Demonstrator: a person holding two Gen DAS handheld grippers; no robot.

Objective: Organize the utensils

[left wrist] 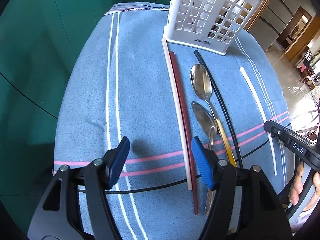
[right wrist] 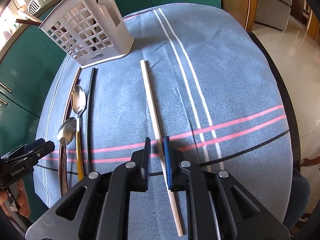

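Observation:
A white slotted utensil holder (left wrist: 208, 18) (right wrist: 90, 32) stands at the far side of the blue cloth. A white chopstick (left wrist: 176, 110) and a maroon chopstick (left wrist: 184, 124) lie side by side, then two metal spoons (left wrist: 202, 84) (left wrist: 206, 120), a black chopstick (left wrist: 220, 104) and a lone white chopstick (left wrist: 258, 108) (right wrist: 154, 112). My left gripper (left wrist: 160, 150) is open above the cloth, just left of the white and maroon pair. My right gripper (right wrist: 157, 150) is partly open, its fingers straddling the lone white chopstick, not gripping it.
The table is round, covered by a striped blue cloth (left wrist: 140, 70) (right wrist: 230, 80). Green cabinets (left wrist: 40, 50) stand behind. A tiled floor (right wrist: 290, 46) lies beyond the table's right edge. A maroon stick (right wrist: 28, 21) pokes out of the holder's top.

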